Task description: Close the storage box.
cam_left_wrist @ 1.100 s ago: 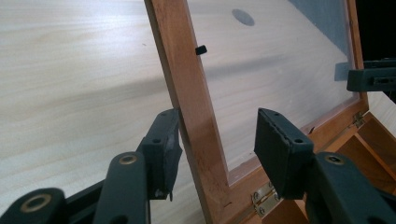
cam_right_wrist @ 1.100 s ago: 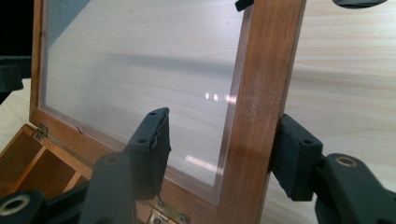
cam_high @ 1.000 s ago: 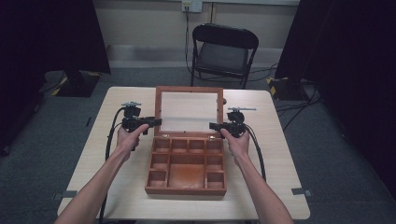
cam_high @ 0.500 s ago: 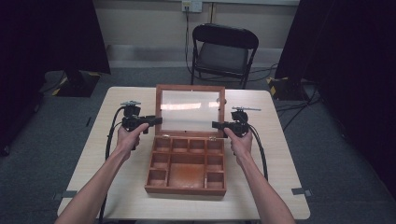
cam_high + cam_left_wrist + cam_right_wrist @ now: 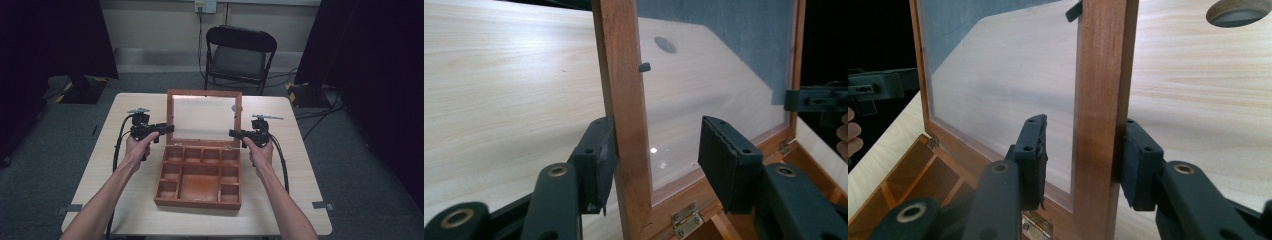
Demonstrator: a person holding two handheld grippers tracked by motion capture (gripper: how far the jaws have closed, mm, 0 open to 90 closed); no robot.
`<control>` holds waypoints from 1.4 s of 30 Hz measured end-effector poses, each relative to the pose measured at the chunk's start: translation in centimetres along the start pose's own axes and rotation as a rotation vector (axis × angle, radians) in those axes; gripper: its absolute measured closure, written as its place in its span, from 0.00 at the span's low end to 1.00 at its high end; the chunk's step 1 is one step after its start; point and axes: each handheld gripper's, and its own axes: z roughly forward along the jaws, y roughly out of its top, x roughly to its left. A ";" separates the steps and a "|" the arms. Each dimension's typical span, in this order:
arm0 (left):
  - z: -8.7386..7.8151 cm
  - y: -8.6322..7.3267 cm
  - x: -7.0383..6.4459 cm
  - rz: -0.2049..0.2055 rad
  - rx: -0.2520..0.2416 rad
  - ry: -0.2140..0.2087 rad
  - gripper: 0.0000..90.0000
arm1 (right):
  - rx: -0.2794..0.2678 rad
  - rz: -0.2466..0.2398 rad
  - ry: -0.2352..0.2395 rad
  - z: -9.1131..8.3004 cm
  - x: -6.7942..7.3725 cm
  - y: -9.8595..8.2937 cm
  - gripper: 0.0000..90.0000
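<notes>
The wooden box (image 5: 200, 172) sits in the middle of the pale table (image 5: 300, 170), its lid (image 5: 204, 117) standing raised behind the tray. The tray is reddish-brown wood split into small square compartments along the back and both sides, with one large open compartment in the centre. The lid is a narrow wooden frame around a clear pane — the table top shows through it — and small brass hinges (image 5: 685, 218) join it to the tray's back edge.

The left gripper (image 5: 656, 157) straddles the lid's left frame rail; one jaw lies against the outer face, the other stands apart over the pane, so the jaws are spread. The right gripper (image 5: 1083, 162) straddles the right rail the same way — outer jaw against the wood, inner jaw just off it, not pinching
</notes>
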 end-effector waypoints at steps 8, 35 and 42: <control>-0.7 -0.4 -0.4 0.027 -0.031 -0.013 0.54 | -0.003 -0.064 -0.010 -0.6 0.7 0.1 0.67; 2.1 -1.3 0.2 0.054 0.063 -0.024 0.46 | -0.033 -0.122 0.093 -1.6 0.4 0.3 0.76; 2.1 -0.9 -0.1 0.066 0.062 -0.013 0.51 | -0.016 -0.126 0.081 -1.3 0.2 0.1 0.74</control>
